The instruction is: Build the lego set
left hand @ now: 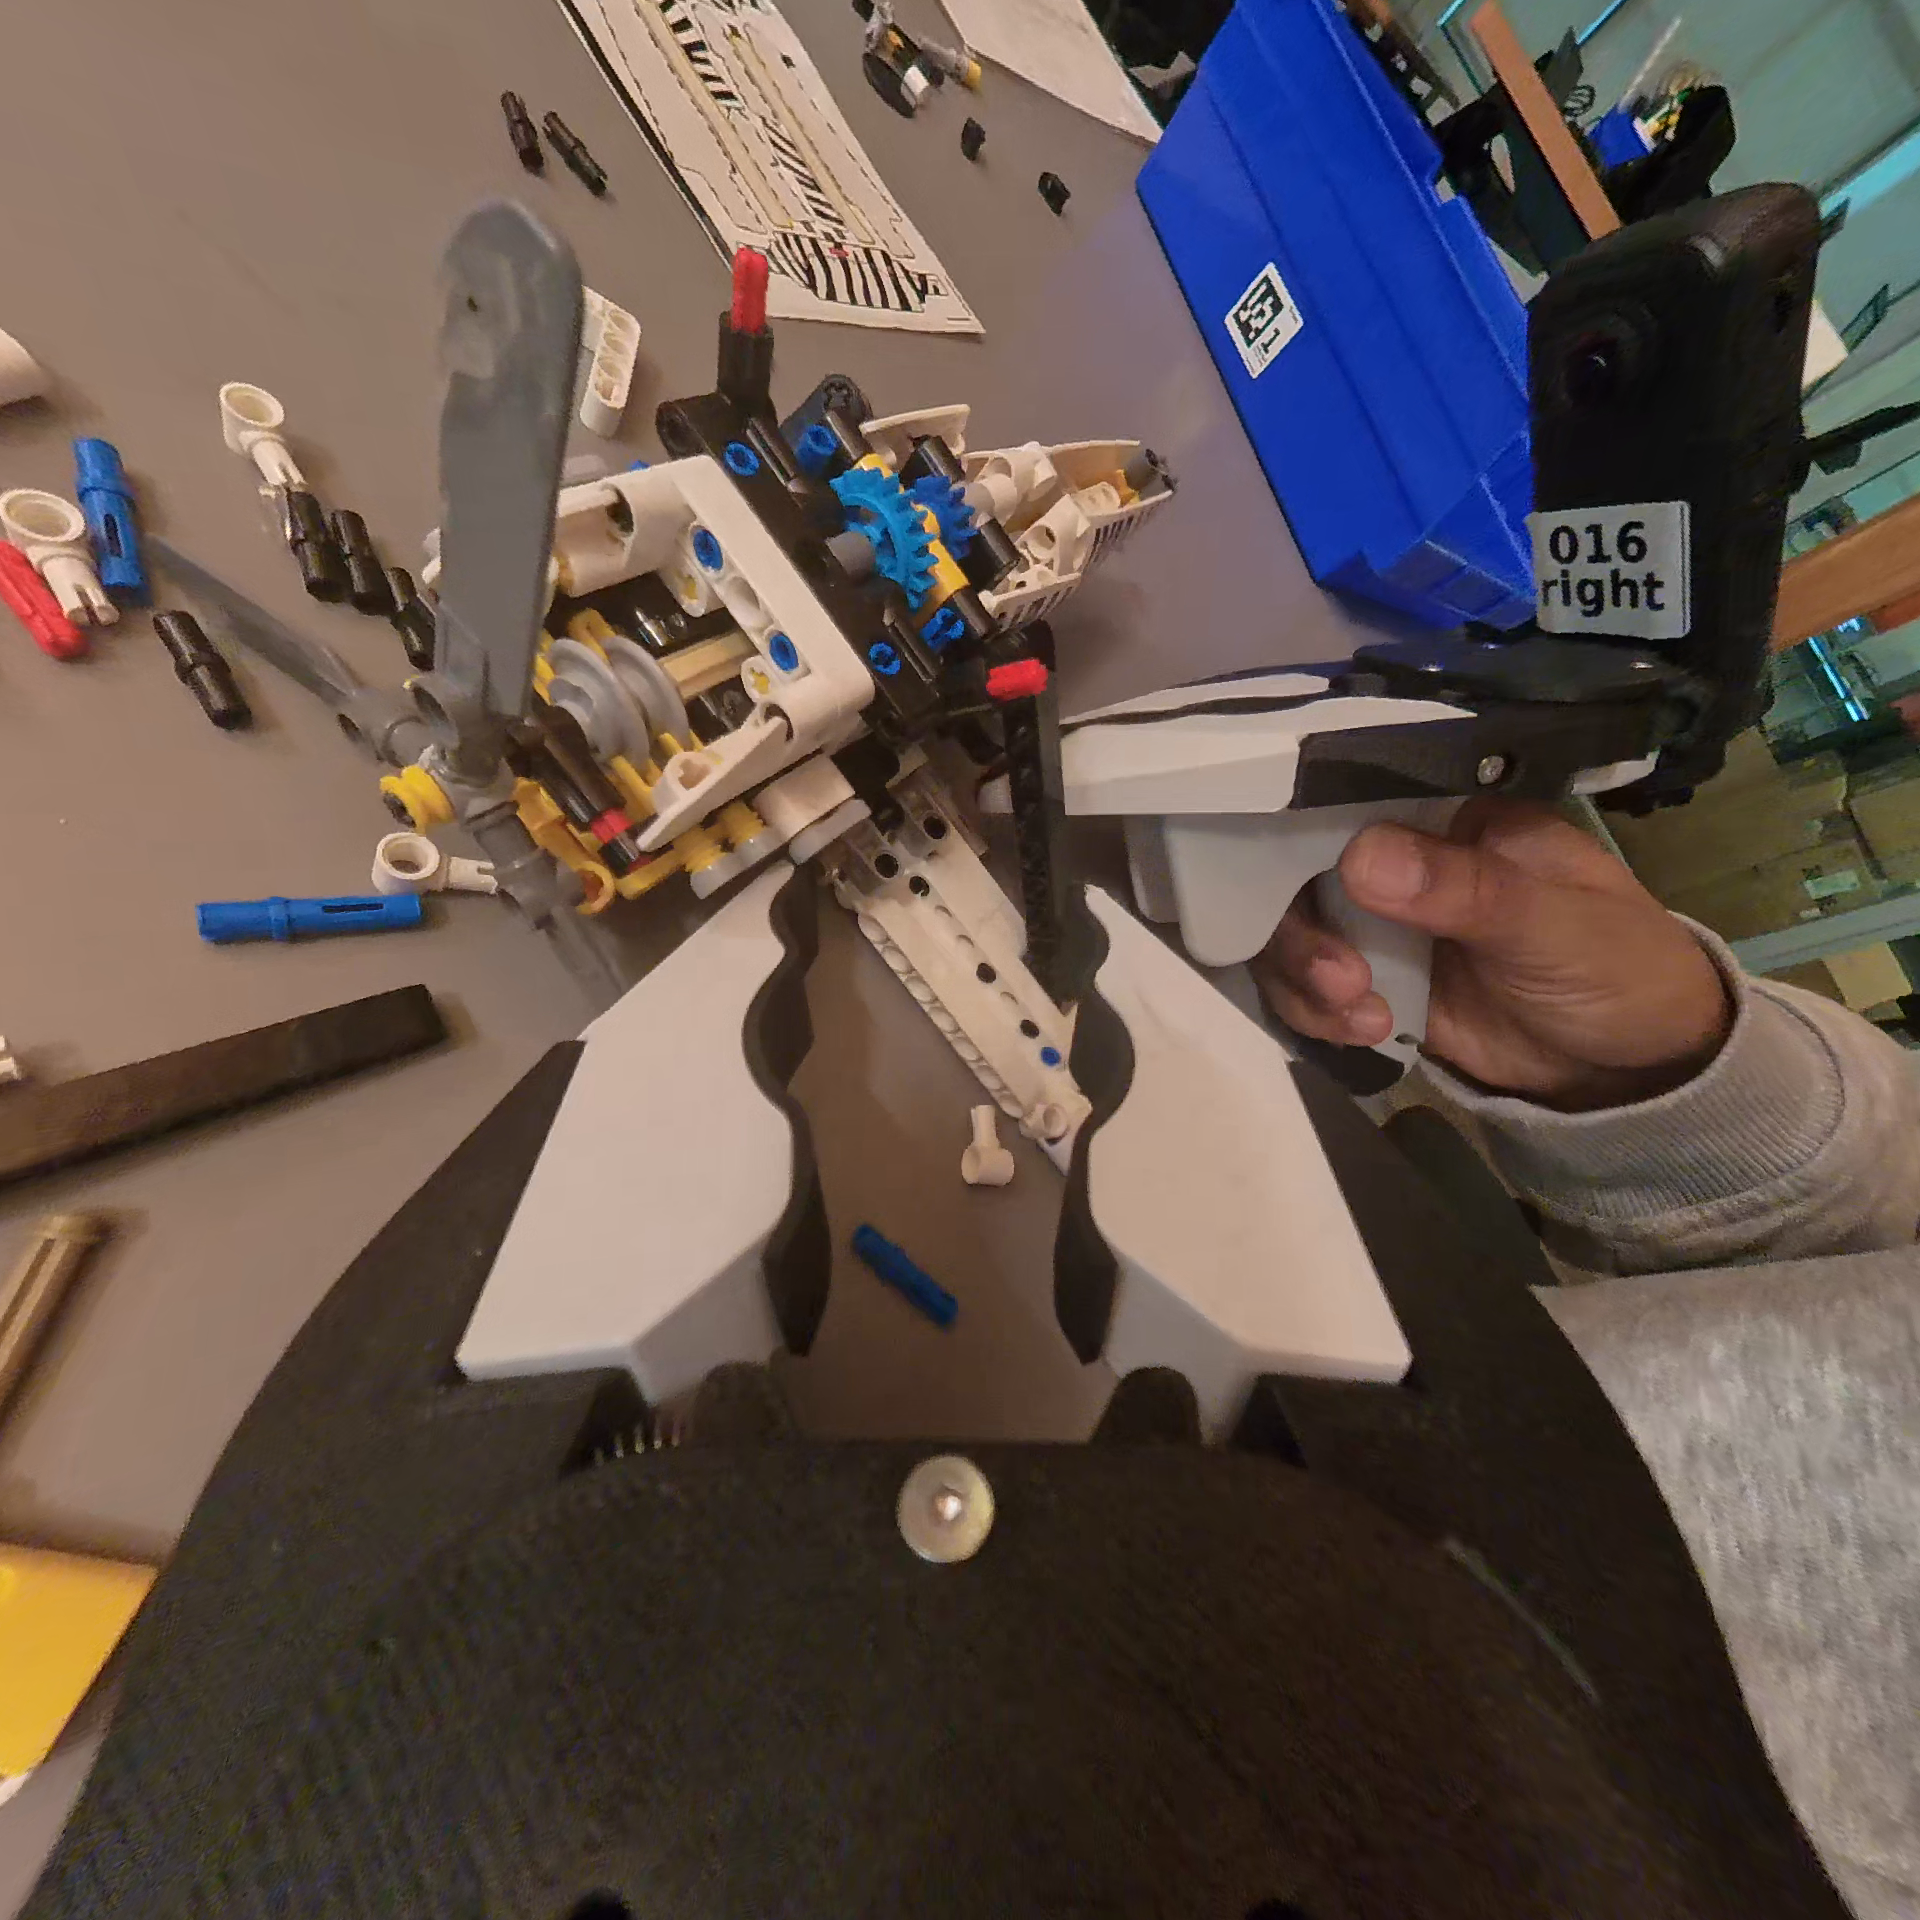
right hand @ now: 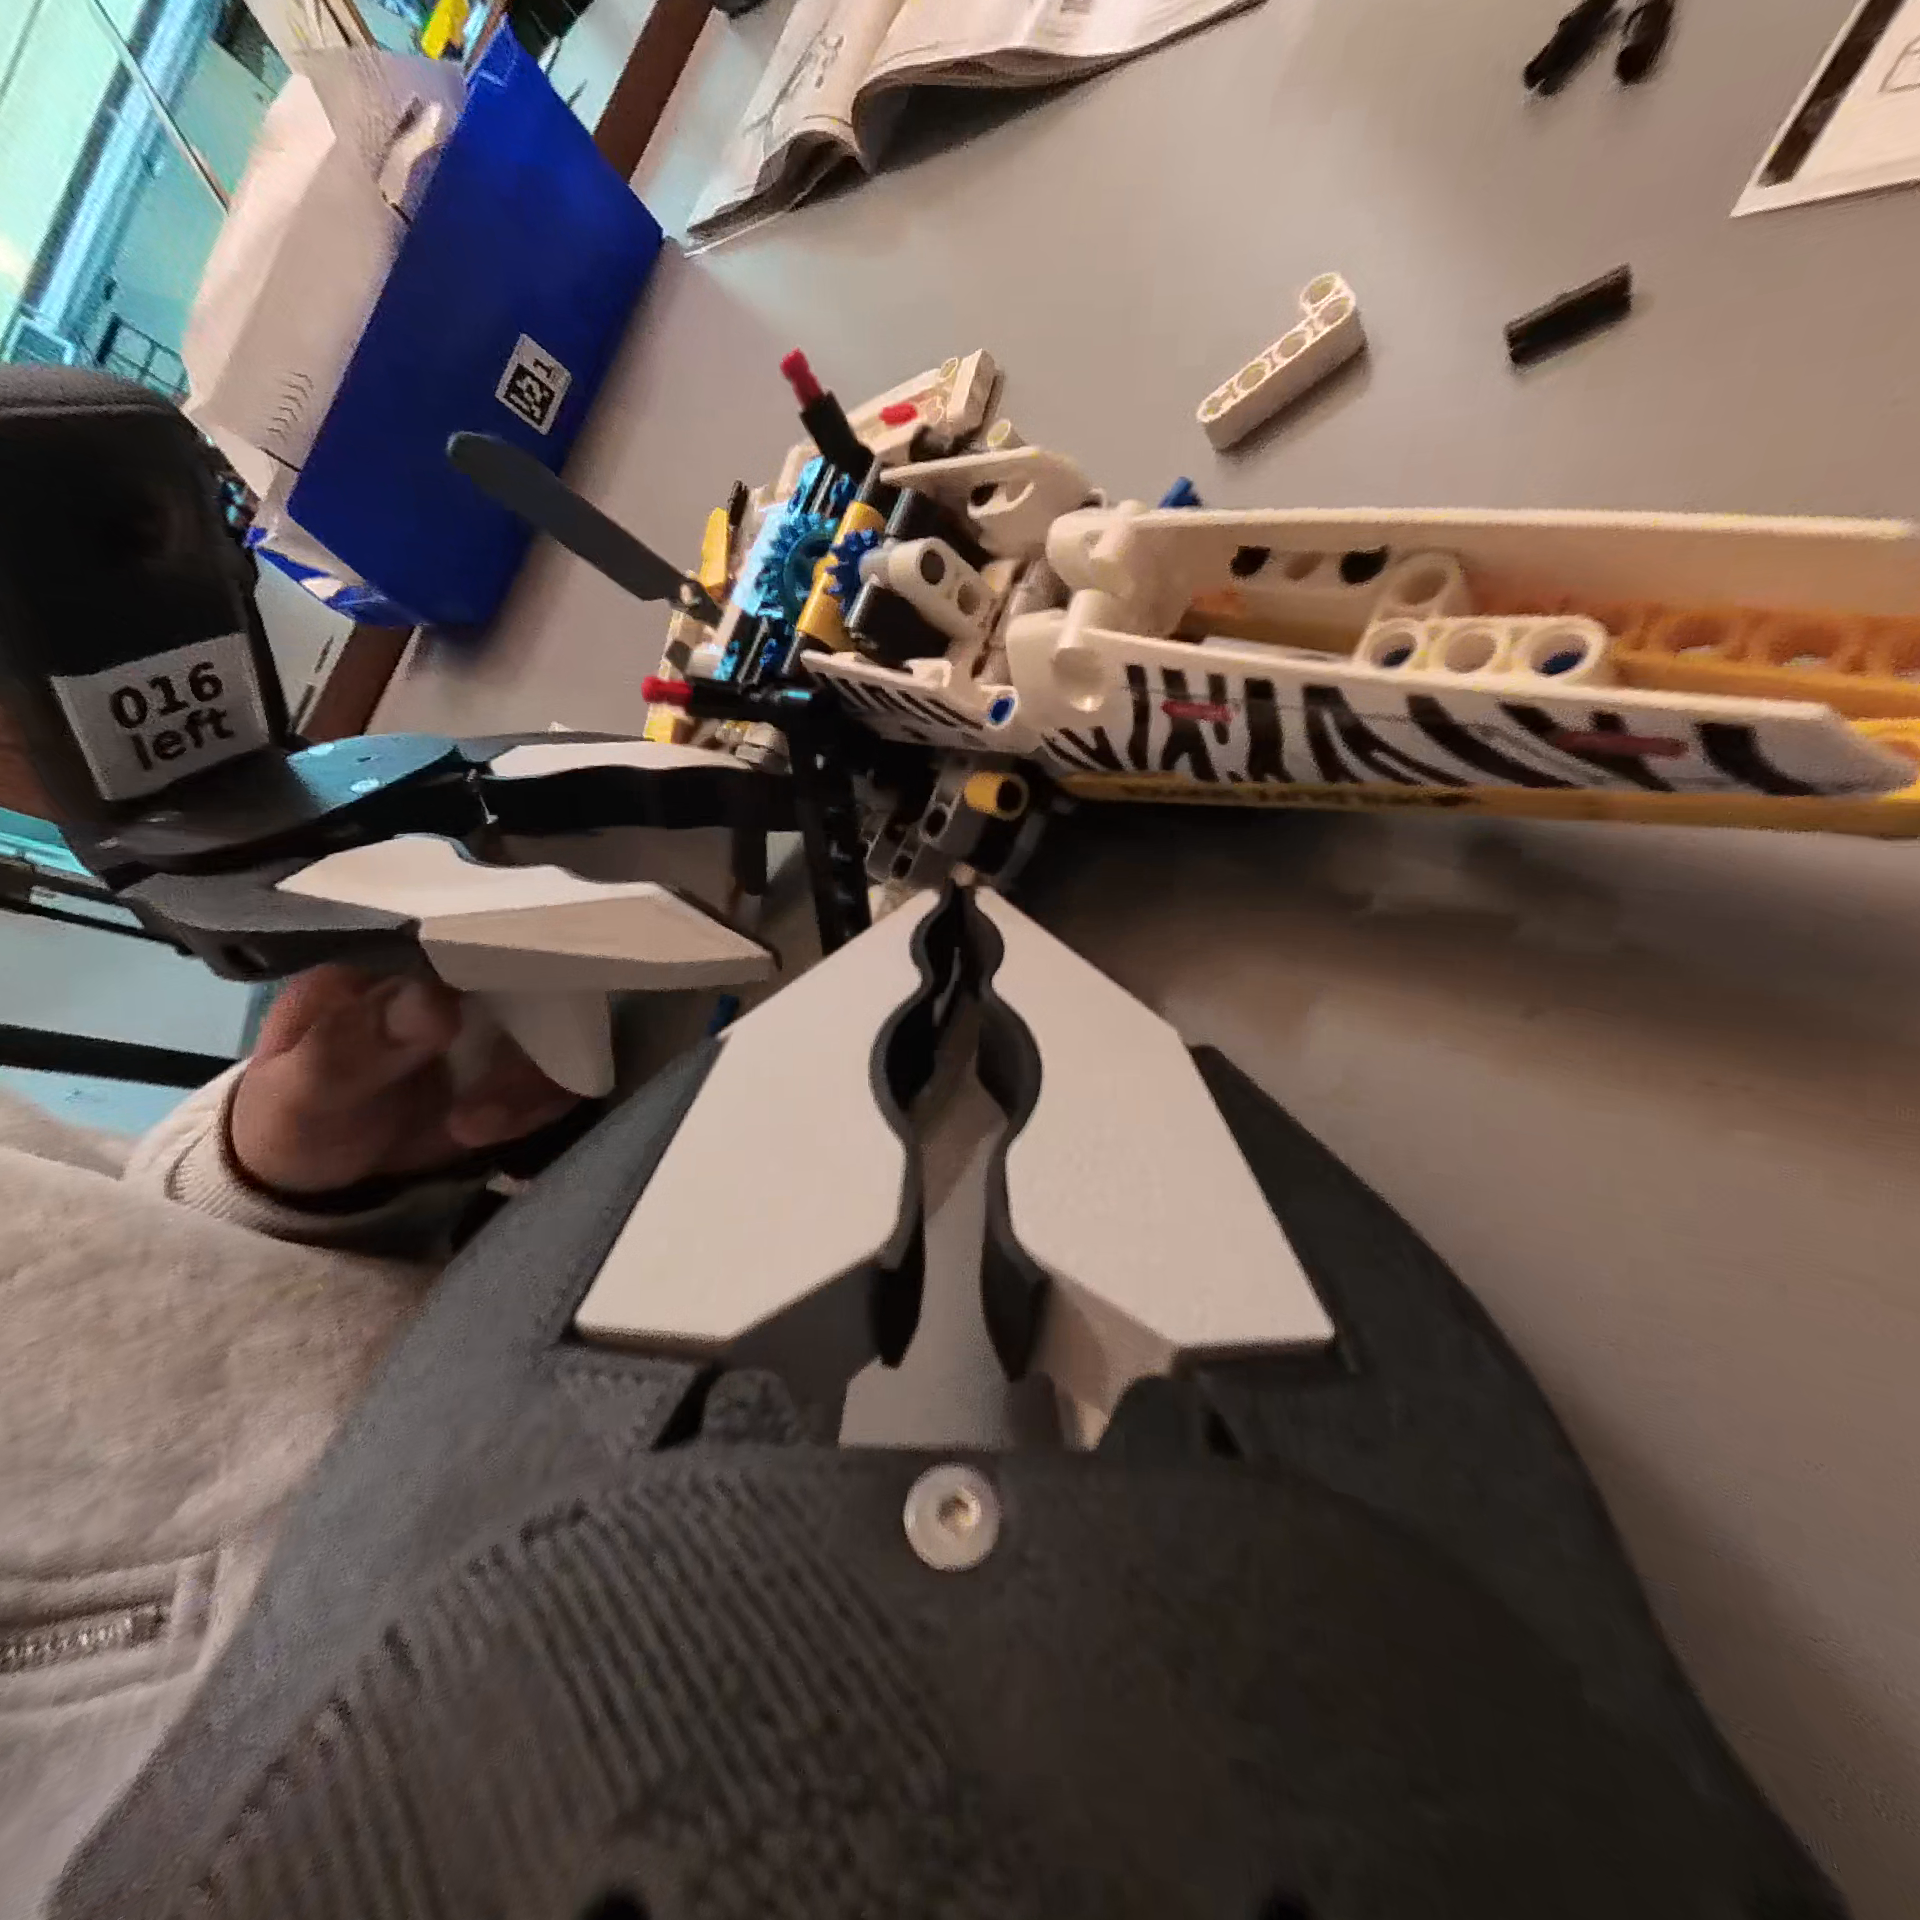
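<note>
White lego model (left hand: 748, 623) btwn spread left gripper (left hand: 935, 914) & pressed-together right gripper (right hand: 961, 904) tips.

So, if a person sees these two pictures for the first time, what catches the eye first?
Most likely the half-built Lego aircraft at the table's centre, with its grey propeller standing up and blue gears on top. The left gripper straddles its white beam, while the right gripper is nearly shut against its underside. A blue bin stands behind.
</note>
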A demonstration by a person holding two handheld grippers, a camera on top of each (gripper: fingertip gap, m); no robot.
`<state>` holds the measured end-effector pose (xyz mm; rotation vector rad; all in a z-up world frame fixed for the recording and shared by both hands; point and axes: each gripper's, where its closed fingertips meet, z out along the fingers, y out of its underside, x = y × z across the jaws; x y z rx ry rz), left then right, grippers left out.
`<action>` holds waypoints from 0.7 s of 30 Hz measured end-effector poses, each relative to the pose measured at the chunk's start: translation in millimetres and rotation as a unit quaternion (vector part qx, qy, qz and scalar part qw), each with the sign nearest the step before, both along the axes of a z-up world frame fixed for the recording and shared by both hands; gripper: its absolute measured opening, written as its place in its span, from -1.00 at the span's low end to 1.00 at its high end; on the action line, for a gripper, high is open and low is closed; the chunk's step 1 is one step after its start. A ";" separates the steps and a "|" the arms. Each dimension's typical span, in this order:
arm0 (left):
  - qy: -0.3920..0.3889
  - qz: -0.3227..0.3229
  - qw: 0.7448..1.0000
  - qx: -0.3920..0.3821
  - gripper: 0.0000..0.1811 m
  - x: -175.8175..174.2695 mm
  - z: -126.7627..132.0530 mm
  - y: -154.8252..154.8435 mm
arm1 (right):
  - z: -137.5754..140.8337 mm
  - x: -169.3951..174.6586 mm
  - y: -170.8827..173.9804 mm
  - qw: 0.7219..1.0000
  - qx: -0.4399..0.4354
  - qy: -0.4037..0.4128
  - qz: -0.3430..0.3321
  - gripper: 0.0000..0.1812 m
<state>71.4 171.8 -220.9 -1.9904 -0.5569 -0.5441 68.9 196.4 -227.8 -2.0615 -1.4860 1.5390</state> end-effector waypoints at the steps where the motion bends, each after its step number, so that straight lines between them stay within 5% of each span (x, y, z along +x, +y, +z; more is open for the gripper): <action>1: 0.001 0.000 1.000 -0.002 -0.49 0.2 -0.6 0.1 | -0.6 -1.8 -0.6 1.000 -0.015 -0.003 -0.011 -1.00; 6: 0.012 -0.004 1.000 -0.010 -0.49 0.9 -2.1 1.9 | -3.2 -7.7 -2.3 0.987 -0.143 -0.018 -0.076 -1.00; 21: 0.005 0.019 1.000 -0.008 -0.48 -7.6 -2.2 0.7 | -3.6 -10.1 -3.8 0.990 -0.109 -0.014 -0.085 -1.00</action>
